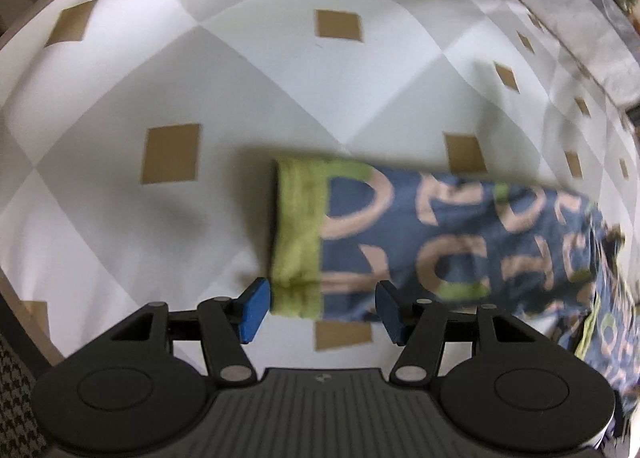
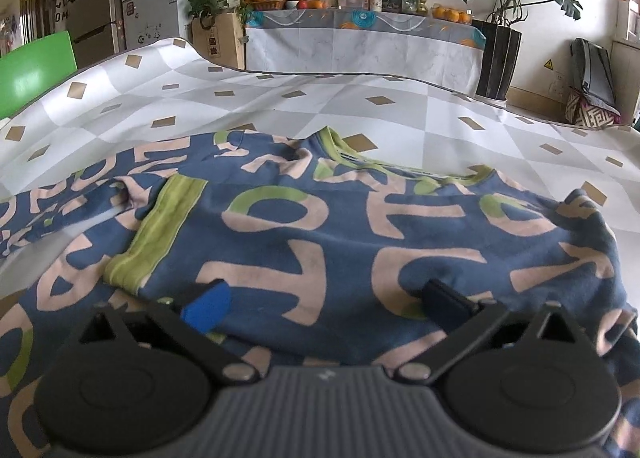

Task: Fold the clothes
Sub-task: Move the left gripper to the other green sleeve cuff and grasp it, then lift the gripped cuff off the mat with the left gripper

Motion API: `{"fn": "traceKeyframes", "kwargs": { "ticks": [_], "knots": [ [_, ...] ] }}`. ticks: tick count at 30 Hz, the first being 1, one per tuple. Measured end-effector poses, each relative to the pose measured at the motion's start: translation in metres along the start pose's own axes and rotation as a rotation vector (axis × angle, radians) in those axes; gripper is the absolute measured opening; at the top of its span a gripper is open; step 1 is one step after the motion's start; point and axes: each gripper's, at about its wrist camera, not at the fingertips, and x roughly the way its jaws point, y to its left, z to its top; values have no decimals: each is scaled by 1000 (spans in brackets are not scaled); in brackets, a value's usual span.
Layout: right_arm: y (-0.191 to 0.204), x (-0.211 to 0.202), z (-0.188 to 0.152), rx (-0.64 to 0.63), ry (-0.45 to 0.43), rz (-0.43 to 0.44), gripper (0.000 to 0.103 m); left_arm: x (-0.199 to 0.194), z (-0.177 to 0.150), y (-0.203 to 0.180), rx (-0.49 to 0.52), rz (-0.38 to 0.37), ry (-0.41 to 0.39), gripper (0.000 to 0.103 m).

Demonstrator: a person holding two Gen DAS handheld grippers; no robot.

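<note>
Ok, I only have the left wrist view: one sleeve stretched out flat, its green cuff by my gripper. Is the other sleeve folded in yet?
Observer: Yes. The other sleeve's green cuff lies on the sweater, across its body.
Operator: Is the right gripper holding anything?
Observer: No. The right gripper is open over the sweater's body, with nothing pinched between its pads.
Operator: Where's the neck?
Observer: The green collar is at the sweater's far edge, away from the right gripper.
</note>
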Motion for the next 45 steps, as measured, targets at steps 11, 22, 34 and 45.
{"fn": "traceKeyframes", "kwargs": {
  "ticks": [11,22,34,45],
  "knots": [
    [9,-1,-1,-19,-3,51,103,26,5,6,-67,-56,47,57],
    [10,-1,-1,-21,-2,54,103,33,13,15,-84,-26,10,57],
    [9,-1,-1,-22,-2,55,103,38,9,-19,127,1,-44,59],
    [10,-1,-1,-21,-2,55,103,43,10,-34,124,-18,-57,12]
  ]
}}
